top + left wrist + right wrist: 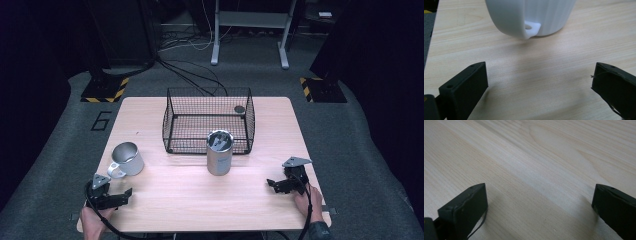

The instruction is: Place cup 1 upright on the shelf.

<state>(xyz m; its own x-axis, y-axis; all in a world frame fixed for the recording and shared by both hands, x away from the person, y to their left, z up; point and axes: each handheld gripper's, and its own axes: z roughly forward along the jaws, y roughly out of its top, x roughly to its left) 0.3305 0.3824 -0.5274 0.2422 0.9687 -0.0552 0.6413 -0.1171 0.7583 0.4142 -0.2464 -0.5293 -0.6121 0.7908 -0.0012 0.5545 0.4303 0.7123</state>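
Metal mug [127, 159] sits just ahead of the spread left gripper [114, 197]; reaching seems underway, next closing on its handle. Right gripper [281, 183] rests spread.

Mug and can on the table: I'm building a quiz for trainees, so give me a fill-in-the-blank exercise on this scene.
1. The mug lies nearest the ____ gripper.
2. The can stands just in front of the wire ____.
3. Both grippers' jaws are ____, with the right gripper near the table's right edge.
4. The mug's ____ points toward the left gripper.

Missing words: left; basket; open; handle
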